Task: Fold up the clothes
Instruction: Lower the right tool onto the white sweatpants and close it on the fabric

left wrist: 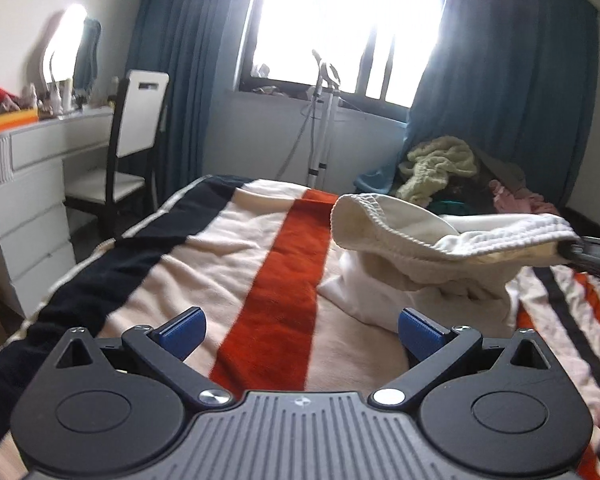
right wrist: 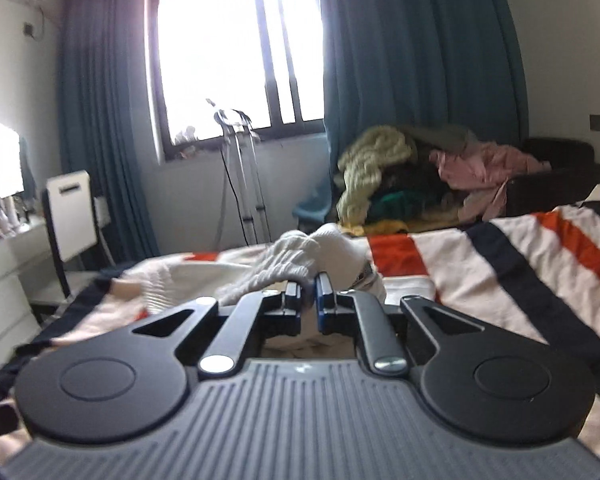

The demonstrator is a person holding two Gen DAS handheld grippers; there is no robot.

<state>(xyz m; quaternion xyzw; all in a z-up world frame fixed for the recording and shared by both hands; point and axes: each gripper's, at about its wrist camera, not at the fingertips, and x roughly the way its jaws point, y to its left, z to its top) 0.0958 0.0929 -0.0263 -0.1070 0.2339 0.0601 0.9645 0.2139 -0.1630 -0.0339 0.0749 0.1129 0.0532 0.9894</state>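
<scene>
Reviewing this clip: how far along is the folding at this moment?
Early. No folded item shows. In hand: the right hand-held gripper is shut on the ribbed hem of a white garment, lifted off the striped blanket. The left hand-held gripper is open, empty. Left: every fold, plus the clothes pile beyond.

striped bed (left wrist: 236, 248) w/ white garment (left wrist: 412, 264)
</scene>
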